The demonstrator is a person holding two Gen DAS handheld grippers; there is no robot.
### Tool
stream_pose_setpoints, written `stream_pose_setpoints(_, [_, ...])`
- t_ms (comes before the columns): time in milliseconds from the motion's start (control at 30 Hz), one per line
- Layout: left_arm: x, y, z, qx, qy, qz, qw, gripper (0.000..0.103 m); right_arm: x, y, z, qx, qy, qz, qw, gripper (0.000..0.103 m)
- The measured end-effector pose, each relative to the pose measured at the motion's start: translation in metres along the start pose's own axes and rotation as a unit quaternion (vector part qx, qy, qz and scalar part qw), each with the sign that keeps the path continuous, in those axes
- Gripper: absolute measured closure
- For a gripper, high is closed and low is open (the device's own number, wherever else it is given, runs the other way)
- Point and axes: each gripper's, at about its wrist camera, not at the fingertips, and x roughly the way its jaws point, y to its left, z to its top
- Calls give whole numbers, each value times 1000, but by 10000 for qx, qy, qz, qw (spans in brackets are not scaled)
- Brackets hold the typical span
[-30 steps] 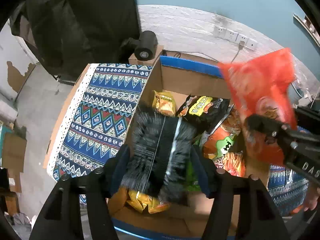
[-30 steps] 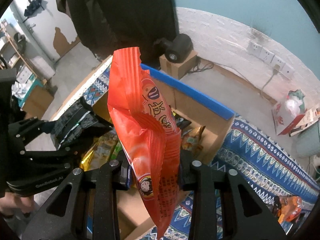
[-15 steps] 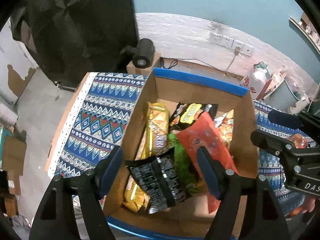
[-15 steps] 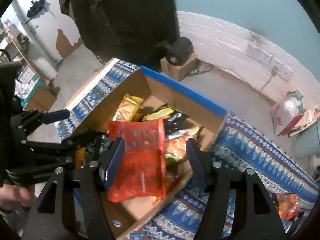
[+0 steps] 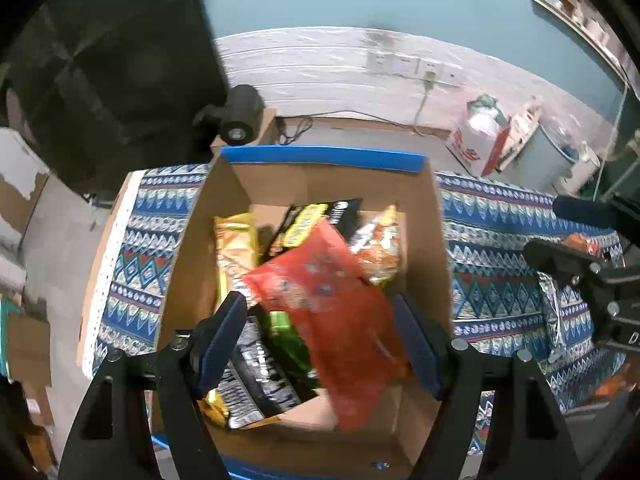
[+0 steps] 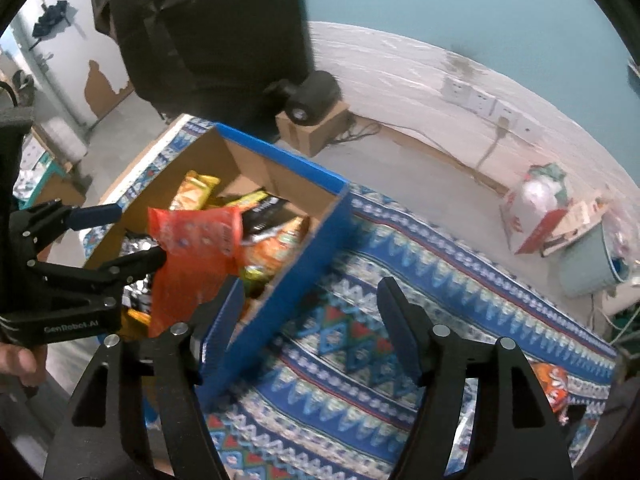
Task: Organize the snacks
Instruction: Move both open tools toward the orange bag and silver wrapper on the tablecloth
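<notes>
red snack bag (image 5: 340, 312) slantwise atop mixed snack packets in the open cardboard box (image 5: 192, 264)

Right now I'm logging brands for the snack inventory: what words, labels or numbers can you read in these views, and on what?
"GenRobot.AI": white print on the black left gripper body, right wrist view.
"D": a cut-off white letter on the black right gripper body, left wrist view.
Print on the snack packets in the open cardboard box: too blurred to read.
</notes>
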Motion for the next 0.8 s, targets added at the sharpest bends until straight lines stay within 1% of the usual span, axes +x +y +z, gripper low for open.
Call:
stream_pose_setpoints(433, [-10, -71, 7, 637, -60, -108, 9979, 26, -30, -63, -36, 371, -34, -304, 9988, 33])
stream_pose_setpoints(567, [-14, -95, 10, 850, -106, -143, 9962, 26, -41, -83, -47, 512, -55, -400, 9979, 33])
stream_pose_setpoints(667, [-13, -112, 10, 1015, -101, -150, 9947, 26, -48, -95, -54, 587, -83, -483, 9971, 31])
stream_pose_setpoints(800, [-11, -139, 13, 1224, -67, -187, 9923, 26, -51, -115, -64, 762, 0, -589, 9954, 31])
